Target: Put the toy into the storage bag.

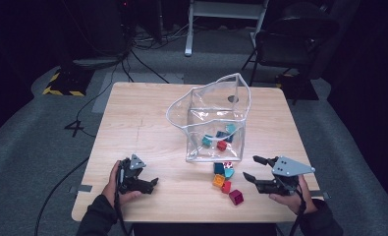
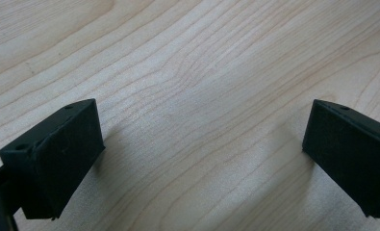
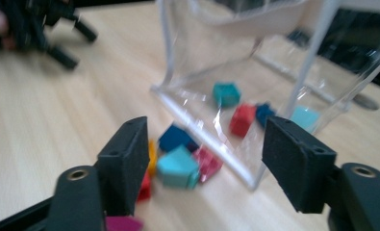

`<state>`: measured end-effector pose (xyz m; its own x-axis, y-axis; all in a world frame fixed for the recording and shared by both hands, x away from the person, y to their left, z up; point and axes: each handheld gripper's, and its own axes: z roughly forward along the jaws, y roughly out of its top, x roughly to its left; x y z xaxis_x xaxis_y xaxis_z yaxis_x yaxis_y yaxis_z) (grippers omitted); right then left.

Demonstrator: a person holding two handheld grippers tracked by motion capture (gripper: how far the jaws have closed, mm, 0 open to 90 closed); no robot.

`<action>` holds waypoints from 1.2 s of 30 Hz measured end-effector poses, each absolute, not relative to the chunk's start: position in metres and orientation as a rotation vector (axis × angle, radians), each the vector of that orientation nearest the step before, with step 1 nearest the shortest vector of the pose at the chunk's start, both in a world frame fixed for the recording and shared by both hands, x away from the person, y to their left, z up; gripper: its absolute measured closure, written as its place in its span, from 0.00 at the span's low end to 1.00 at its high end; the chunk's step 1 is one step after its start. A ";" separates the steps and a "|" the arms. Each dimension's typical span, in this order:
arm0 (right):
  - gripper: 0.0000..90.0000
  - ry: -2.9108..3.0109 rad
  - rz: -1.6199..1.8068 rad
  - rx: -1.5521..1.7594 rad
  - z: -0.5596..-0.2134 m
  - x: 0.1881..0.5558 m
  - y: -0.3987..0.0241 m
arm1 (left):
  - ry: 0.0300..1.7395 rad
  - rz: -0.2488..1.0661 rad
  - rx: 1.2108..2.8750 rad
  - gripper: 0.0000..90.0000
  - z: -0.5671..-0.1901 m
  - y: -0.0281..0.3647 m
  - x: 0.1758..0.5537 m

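Note:
A clear plastic bag (image 1: 216, 115) stands open on the wooden table (image 1: 142, 128) with several coloured blocks inside, among them a teal block (image 3: 226, 94) and a red block (image 3: 242, 119). Loose blocks lie just in front of the bag: light blue block (image 1: 229, 172), orange block (image 1: 218, 180), magenta block (image 1: 236, 196). My right gripper (image 1: 250, 167) is open and low, to the right of this pile, with nothing between its pads. In the right gripper view the light blue block (image 3: 178, 168) lies just ahead of the jaws. My left gripper (image 1: 150, 177) rests open over bare wood (image 2: 202, 139) at the front left.
The bag's wall (image 3: 202, 130) stands directly behind the loose blocks. A dark chair (image 1: 294, 39) and a white desk frame (image 1: 221, 14) stand beyond the table's far edge. Cables run over the floor at the left. Bare wood stretches between the two grippers.

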<state>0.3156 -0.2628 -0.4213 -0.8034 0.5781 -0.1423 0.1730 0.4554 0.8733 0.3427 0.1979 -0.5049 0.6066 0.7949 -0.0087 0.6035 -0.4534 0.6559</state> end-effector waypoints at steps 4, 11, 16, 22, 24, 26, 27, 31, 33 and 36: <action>0.35 2.341 1.293 0.637 -0.439 0.307 -0.266 | 1.098 0.399 2.210 0.01 -0.505 0.198 0.343; 0.35 2.438 1.244 0.642 -0.465 0.300 -0.266 | 1.105 0.399 2.205 0.01 -0.505 0.198 0.342; 0.34 2.498 1.240 0.630 -0.477 0.294 -0.259 | 1.107 0.399 2.205 0.01 -0.505 0.198 0.342; 0.33 2.542 1.226 0.607 -0.488 0.291 -0.247 | 1.107 0.399 2.205 0.01 -0.505 0.198 0.342; 0.33 2.554 1.212 0.599 -0.491 0.291 -0.245 | 1.108 0.399 2.203 0.01 -0.505 0.197 0.342; 0.33 2.560 1.207 0.599 -0.494 0.293 -0.244 | 1.107 0.399 2.204 0.01 -0.505 0.198 0.342; 0.33 2.564 1.204 0.604 -0.495 0.294 -0.244 | 1.107 0.399 2.204 0.01 -0.505 0.198 0.342; 0.33 2.582 1.194 0.614 -0.501 0.297 -0.243 | 1.107 0.399 2.205 0.01 -0.505 0.198 0.342; 0.33 2.585 1.183 0.617 -0.503 0.298 -0.242 | 1.107 0.399 2.204 0.01 -0.505 0.198 0.342; 0.34 2.585 1.169 0.650 -0.504 0.301 -0.242 | 1.107 0.399 2.204 0.01 -0.505 0.198 0.342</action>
<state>0.3006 -0.2417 -0.5044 -0.8750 0.4835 -0.0262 0.2997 0.5833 0.7550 0.3421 0.1975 -0.5049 0.6004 0.7996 -0.0120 0.6080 -0.4467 0.6563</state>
